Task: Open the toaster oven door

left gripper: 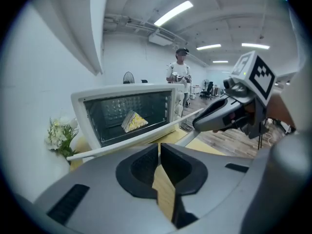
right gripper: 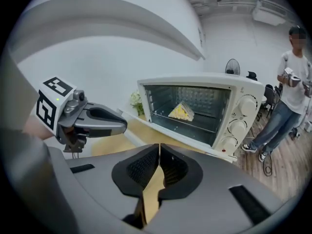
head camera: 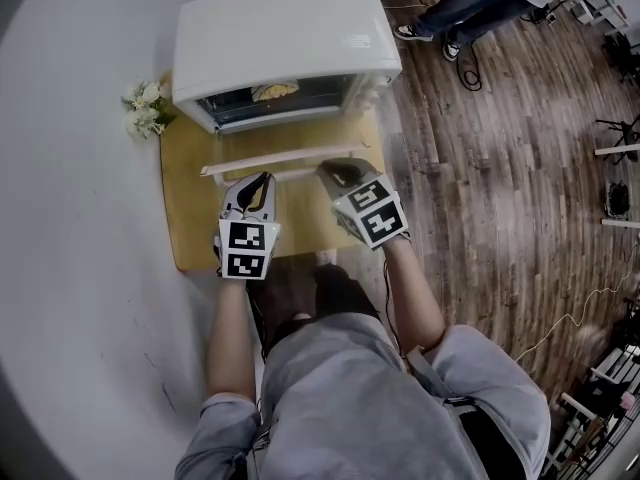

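The white toaster oven (head camera: 285, 38) stands at the back of a yellow mat (head camera: 190, 208). Its door (head camera: 290, 158) hangs open, folded down toward me. A yellow sandwich wedge (head camera: 273, 91) lies on the rack inside and shows in both gripper views (left gripper: 133, 121) (right gripper: 181, 112). My left gripper (head camera: 262, 180) hovers just short of the door's edge, jaws shut with nothing between them (left gripper: 159, 150). Beside it, my right gripper (head camera: 335, 171) is also shut and empty (right gripper: 159, 152), near the door's right end.
A small bunch of white flowers (head camera: 143, 108) sits left of the oven on the white table (head camera: 80, 218). Wooden floor lies to the right, where a person (head camera: 470, 3) stands behind the oven, with cables and stands around.
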